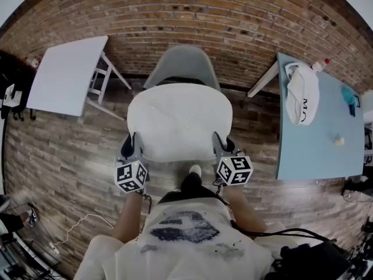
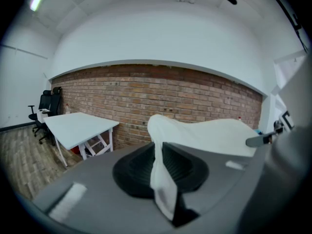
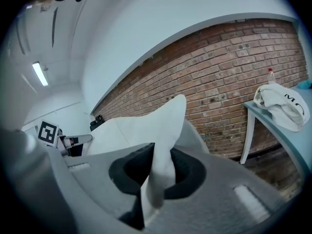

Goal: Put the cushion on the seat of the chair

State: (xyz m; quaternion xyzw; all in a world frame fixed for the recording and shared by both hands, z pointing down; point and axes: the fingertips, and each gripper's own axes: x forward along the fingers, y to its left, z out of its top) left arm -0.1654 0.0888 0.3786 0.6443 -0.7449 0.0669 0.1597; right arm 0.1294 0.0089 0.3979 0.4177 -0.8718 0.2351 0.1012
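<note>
the white cushion (image 1: 178, 121) is held spread out flat, its near left corner clamped between the jaws of the left gripper (image 1: 132, 146) and its near right corner pinched in the right gripper (image 1: 222, 145). the seat of the grey chair (image 1: 183, 60) is covered by it in the head view; only the backrest is seen past the cushion's far edge.

Barely any readable text here

Dark letters are seen only on the white cloth (image 1: 302, 92) at the far end of the blue table (image 1: 315, 150) on the right: an "M", then a round letter that can't be pinned down. Coded square markers are carried on the cubes of the left gripper (image 1: 133, 142) and right gripper (image 1: 220, 140). The dark print on the shirt (image 1: 186, 252) can't be read.
</note>
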